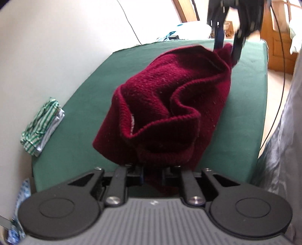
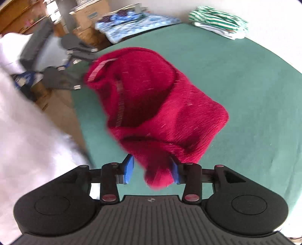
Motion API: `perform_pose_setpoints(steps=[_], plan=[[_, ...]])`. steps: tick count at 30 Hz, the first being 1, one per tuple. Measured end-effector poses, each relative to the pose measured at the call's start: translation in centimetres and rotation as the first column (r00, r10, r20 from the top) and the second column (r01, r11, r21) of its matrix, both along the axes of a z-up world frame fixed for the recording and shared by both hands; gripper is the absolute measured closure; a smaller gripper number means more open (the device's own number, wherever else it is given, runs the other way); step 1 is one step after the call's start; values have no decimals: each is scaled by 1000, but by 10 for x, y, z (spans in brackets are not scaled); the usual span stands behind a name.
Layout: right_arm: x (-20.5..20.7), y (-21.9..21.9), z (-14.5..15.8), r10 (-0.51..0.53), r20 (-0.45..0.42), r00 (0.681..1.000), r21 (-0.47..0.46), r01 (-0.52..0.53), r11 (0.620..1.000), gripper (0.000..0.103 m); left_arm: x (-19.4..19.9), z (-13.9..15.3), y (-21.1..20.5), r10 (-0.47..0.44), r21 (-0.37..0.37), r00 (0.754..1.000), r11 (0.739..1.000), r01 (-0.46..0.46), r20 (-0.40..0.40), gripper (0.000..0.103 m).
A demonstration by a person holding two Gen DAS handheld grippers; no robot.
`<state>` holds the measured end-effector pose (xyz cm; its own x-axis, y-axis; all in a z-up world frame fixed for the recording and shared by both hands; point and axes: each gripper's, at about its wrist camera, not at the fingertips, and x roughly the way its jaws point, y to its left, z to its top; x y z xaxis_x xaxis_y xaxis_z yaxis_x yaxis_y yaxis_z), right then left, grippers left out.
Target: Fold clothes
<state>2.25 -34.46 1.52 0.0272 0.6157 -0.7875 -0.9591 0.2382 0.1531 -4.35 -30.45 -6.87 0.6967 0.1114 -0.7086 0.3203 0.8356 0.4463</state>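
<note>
A dark red knitted sweater [image 1: 160, 105] lies bunched on the green-covered table [image 1: 85, 94], stretched between both grippers. In the left wrist view my left gripper [image 1: 152, 176] has its jaws narrow, and the sweater's near end fills the gap between them. My right gripper [image 1: 227, 50] stands at the far end over the sweater's other corner. In the right wrist view the red sweater [image 2: 156, 98] hangs between the blue pads of my right gripper [image 2: 152, 170]. It touches the right pad and stands apart from the left one. My left gripper [image 2: 83, 77] is blurred at the far edge.
A folded pile topped by a green-striped garment [image 1: 43, 126] sits at the table's edge by the white wall, seen also as the striped pile [image 2: 219, 22]. Blue patterned cloth [image 2: 132, 24] and cardboard boxes [image 2: 88, 17] lie beyond the table. A person's pale clothing [image 2: 28, 132] is close by.
</note>
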Motion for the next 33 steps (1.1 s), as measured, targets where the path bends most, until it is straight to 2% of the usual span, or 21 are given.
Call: perform_pose_setpoints(steps=[2, 4, 7, 11, 15, 17, 18, 20, 21, 23, 26, 27, 28, 29, 30, 32, 33], plan=[[-1, -7, 20, 14, -3, 1000, 45, -14, 999, 61, -1, 0, -1, -3, 14, 1000, 1000, 2, 2, 82], [11, -6, 25, -83, -32, 996, 182, 88, 979, 60, -2, 0, -1, -7, 37, 1000, 999, 7, 3, 79], [29, -5, 32, -217, -94, 972, 368, 237, 899, 60, -3, 2, 0, -10, 47, 1000, 999, 11, -3, 77], [26, 30, -12, -305, 6, 952, 354, 284, 891, 70, -15, 12, -1, -8, 70, 1000, 998, 9, -14, 75], [9, 40, -38, -297, 101, 950, 351, 245, 904, 68, -33, 47, 6, 33, 28, 999, 999, -33, -14, 73], [-7, 42, -46, -249, 172, 953, 304, 189, 934, 58, -35, 74, 13, 75, -28, 997, 997, -74, 21, 68], [-15, 39, -48, -221, 214, 952, 279, 157, 947, 56, -34, 89, 15, 97, -59, 993, 994, -93, 70, 61], [-33, 40, -59, -197, 307, 931, 280, 109, 954, 43, -24, 109, 16, 134, -134, 977, 985, -112, 168, 54], [-39, 44, -64, -203, 344, 917, 280, 106, 954, 41, -17, 117, 16, 146, -179, 968, 978, -110, 202, 52], [-50, 54, -72, -207, 403, 891, 277, 97, 956, 37, 0, 126, 13, 132, -279, 966, 958, -67, 220, 49], [-52, 60, -72, -219, 411, 885, 283, 104, 953, 36, 11, 129, 7, 88, -289, 964, 957, -12, 251, 48], [-51, 59, -72, -229, 404, 886, 290, 113, 950, 36, 14, 128, 9, 103, -288, 957, 957, -21, 271, 51], [-51, 58, -72, -234, 407, 883, 294, 116, 949, 36, 20, 126, 12, 129, -318, 956, 947, -40, 264, 54], [-51, 58, -73, -239, 409, 881, 299, 118, 947, 36, 29, 120, 18, 164, -384, 959, 921, -64, 233, 56], [-52, 57, -73, -244, 412, 878, 303, 121, 945, 36, 36, 113, 22, 195, -452, 961, 888, -88, 196, 64], [-58, 52, -73, -251, 426, 869, 307, 122, 944, 36, 48, 89, 26, 237, -580, 966, 804, -133, 106, 75], [-61, 48, -72, -251, 432, 866, 312, 118, 943, 36, 52, 73, 23, 246, -568, 966, 806, -163, 73, 79]])
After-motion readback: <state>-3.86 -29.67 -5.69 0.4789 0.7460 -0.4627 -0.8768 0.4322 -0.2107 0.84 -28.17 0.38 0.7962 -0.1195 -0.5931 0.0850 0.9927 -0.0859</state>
